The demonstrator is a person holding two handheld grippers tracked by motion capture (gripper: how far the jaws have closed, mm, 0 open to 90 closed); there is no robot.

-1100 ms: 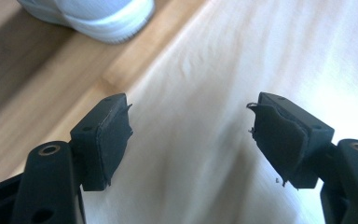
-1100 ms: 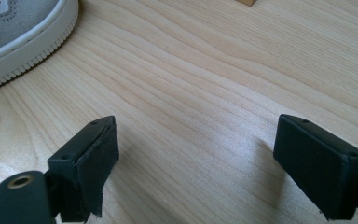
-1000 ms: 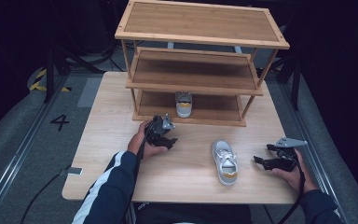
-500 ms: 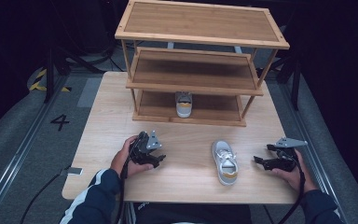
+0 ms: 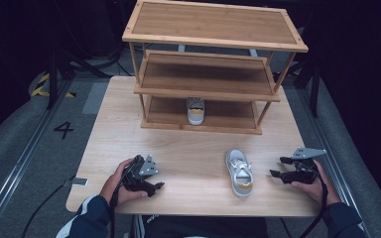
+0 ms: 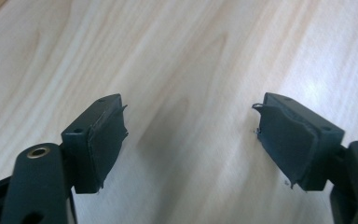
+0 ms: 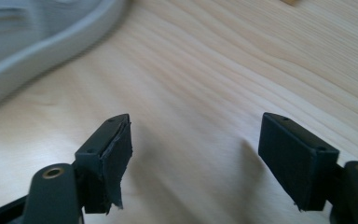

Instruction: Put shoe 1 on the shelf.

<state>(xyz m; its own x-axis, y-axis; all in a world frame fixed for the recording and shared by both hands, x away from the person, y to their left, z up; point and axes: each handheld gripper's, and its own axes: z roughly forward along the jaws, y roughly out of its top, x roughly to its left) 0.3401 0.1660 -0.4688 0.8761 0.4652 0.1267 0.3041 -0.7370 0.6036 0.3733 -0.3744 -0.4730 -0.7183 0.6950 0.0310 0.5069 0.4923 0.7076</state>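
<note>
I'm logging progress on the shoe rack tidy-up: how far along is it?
Done: one shoe sits on the rack's bottom shelf. In hand: nothing; the right tongs, empty, jaws just closing, point at the second shoe on the table; the left tongs are open. Left: shelving that shoe.

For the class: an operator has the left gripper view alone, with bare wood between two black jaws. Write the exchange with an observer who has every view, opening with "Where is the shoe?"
Observer: A grey and white sneaker lies on the table near its front edge, close to the right gripper.
Operator: Does that gripper hold it?
Observer: No. Its jaws have just been closing, but they stand apart over bare wood, with the sneaker beside them.
Operator: Is there a second shoe?
Observer: Yes, a second sneaker sits on the bottom shelf of the wooden rack.
</note>
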